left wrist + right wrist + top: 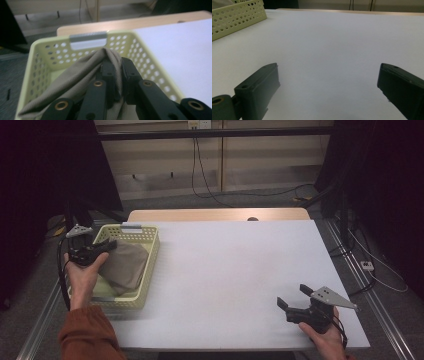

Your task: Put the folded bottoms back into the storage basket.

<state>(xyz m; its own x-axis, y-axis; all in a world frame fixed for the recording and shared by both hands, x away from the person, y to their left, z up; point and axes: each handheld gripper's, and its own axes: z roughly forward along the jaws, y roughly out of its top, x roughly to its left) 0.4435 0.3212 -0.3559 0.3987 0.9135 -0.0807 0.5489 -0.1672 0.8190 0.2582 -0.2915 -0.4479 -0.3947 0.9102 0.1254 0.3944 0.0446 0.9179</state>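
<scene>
Left tongs (116, 66) pinch the beige cloth (82, 72) inside the yellow basket (42, 50); right tongs (328, 82) spread

rust-orange sleeve (87, 332); black fingers (110, 72)

One pale yellow perforated basket (148, 251) stands on one white table (235, 270), and it holds one grey-brown cloth (125, 265); whether a second, lighter piece lies beneath it cannot be told from the high view. Two hand-held grippers are counted, the left gripper (102, 248) and the right gripper (292, 296), each with two black jaws. One grey label clip (88, 40) sits on the basket's far rim.
</scene>
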